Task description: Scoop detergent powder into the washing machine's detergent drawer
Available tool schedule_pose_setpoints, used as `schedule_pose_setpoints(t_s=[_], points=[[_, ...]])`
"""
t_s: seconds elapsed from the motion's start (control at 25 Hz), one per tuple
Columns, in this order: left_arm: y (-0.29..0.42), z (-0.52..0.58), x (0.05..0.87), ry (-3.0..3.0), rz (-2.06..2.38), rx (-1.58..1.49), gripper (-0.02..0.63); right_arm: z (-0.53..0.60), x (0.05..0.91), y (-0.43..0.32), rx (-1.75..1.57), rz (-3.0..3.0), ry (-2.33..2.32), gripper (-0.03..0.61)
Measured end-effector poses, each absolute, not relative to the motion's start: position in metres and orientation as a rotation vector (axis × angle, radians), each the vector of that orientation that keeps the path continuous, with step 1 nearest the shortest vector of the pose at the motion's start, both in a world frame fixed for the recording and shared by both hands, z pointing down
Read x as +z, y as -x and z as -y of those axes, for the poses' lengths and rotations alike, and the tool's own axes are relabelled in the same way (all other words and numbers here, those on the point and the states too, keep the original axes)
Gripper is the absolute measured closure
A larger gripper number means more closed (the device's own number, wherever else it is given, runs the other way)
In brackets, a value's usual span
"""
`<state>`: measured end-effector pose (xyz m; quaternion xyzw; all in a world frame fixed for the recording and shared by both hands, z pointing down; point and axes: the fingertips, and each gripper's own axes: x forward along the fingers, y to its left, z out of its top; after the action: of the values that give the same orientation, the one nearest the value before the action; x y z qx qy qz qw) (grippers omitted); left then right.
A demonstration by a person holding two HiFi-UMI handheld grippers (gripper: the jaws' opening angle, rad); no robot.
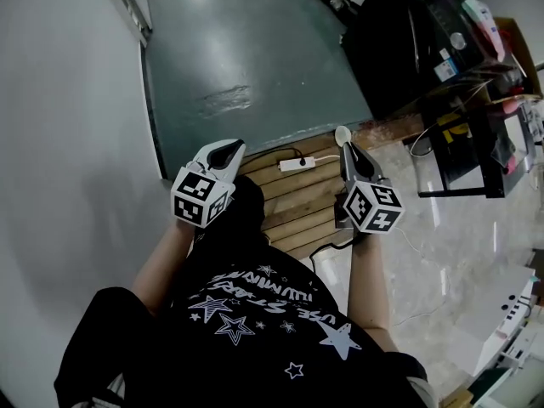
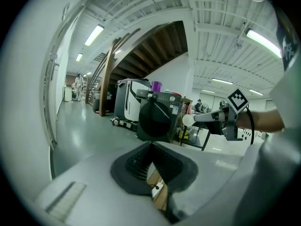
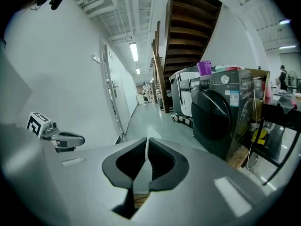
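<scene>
Standing on a wooden pallet (image 1: 293, 206) well apart from the washing machine (image 3: 217, 119), a person held both grippers out at waist height, and the task looked barely begun. The right gripper (image 1: 348, 153) had its fingers pressed onto the thin handle of a white scoop (image 1: 342, 134), whose round bowl pointed forward past the fingertips; no view showed whether it carried any powder. The left gripper (image 1: 226, 149) had its fingers closed tip to tip with nothing between them. The machine was a dark front-loader with a round door, standing across a grey floor beside a staircase, with a purple container (image 3: 204, 68) on its top. Its detergent drawer could not be made out as open or shut from there, and no detergent box was plainly recognisable. By this reading, nearly everything was left: reaching the machine, opening the drawer, filling the scoop and tipping it in.
</scene>
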<state>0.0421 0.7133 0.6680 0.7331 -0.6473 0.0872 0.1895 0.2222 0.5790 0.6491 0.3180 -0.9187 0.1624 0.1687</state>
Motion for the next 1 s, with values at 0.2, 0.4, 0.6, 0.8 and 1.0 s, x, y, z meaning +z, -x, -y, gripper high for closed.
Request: schedule_pose_setpoints(t_s=[0.2,0.4,0.6,0.8,1.0], points=[[0.017,-0.644,0.646,-2.042,1.832,0.207,0.612,-0.508,0.626,-0.168,0.435,2.597,-0.919,0.541],[0.048,-0.575,0.585,-2.15,1.71,0.281,0.612,-0.441,0.569,-0.138,0.463,2.517,-1.01,0.541],[0.076,-0.517,0.544,-2.235,1.643,0.291,0.612,-0.391,0.514,-0.124,0.388,2.504,-1.128,0.541],[0.094,-0.475,0.548,-2.226,1.611,0.255,0.612,-0.35,0.505,-0.118,0.419,2.493,-1.199,0.54],[0.11,-0.432,0.57,-2.166,1.576,0.271,0.612,-0.301,0.517,-0.108,0.446,2.465,-1.219,0.541]])
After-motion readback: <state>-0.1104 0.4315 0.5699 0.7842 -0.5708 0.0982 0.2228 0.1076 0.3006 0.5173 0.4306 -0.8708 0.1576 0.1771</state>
